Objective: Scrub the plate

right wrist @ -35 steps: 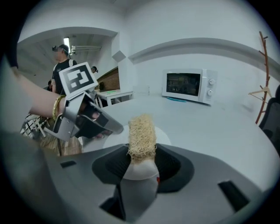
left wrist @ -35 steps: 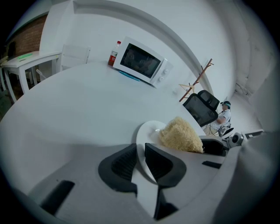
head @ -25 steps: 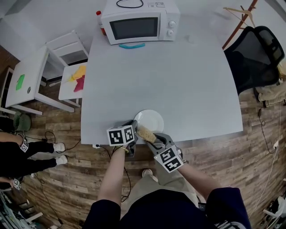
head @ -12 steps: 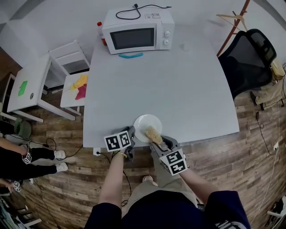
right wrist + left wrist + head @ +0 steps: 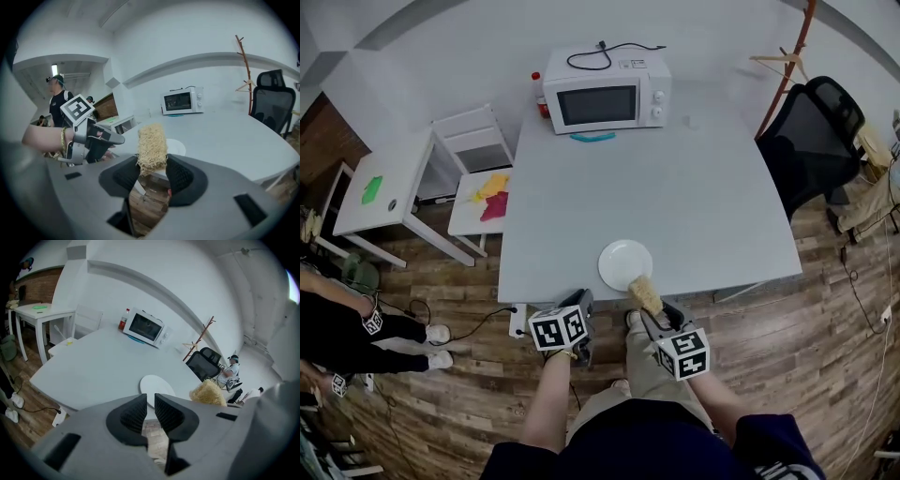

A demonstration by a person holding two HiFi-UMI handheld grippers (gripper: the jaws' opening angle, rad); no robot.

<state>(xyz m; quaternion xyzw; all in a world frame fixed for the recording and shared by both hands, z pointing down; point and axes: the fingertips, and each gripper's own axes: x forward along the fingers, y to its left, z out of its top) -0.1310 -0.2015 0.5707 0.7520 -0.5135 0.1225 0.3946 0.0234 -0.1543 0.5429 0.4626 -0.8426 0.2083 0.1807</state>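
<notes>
Both tongs have drawn back from the plate (image 5: 623, 263), now just ahead on the bench (image 5: 694, 197); the left tongs (image 5: 150, 397), just closing, nearly together and empty, should probably steady its rim before the right tongs (image 5: 152, 164), clamped on the sponge (image 5: 151, 146), rub.

Left tongs (image 5: 149, 400) just closing, empty, right tongs (image 5: 152, 165) clamped

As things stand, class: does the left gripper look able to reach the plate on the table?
Probably yes. The left gripper hangs just short of the table, the plate lies straight ahead, and only bare tabletop lies between. Its empty jaws have just been closing to a narrow gap.
</notes>
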